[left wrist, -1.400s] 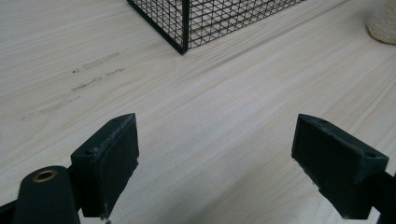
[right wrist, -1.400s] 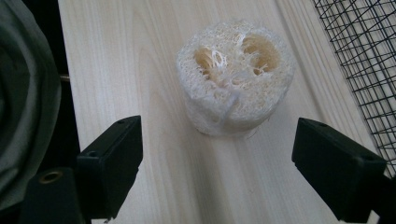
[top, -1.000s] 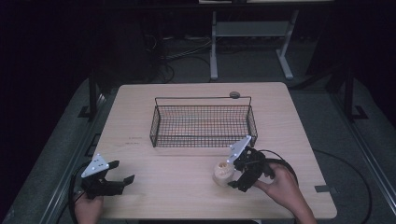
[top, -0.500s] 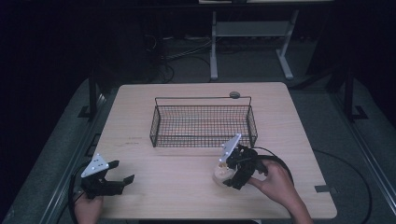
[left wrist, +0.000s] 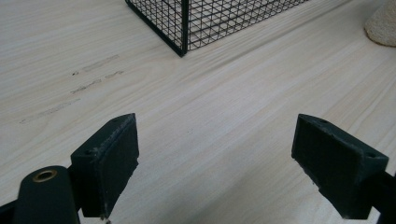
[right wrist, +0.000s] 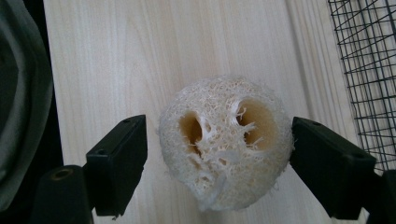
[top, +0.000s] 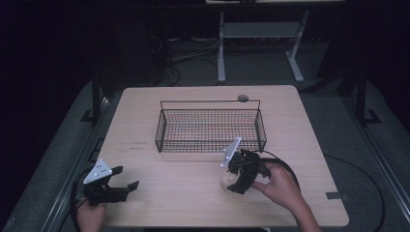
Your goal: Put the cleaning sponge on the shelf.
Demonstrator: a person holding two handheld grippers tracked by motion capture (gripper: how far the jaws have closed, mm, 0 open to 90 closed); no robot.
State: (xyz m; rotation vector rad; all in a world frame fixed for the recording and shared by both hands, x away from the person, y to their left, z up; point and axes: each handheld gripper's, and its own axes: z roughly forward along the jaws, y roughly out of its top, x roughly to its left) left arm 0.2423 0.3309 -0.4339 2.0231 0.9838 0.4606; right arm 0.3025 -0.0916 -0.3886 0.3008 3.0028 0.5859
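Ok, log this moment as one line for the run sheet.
right gripper: jaws just closing around loofah piece, left pad not touching | left gripper: open, nothing between | wire basket: nothing visible inside | loofah on table

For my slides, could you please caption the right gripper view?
Right claw closing around a loofah piece on the wooden table.
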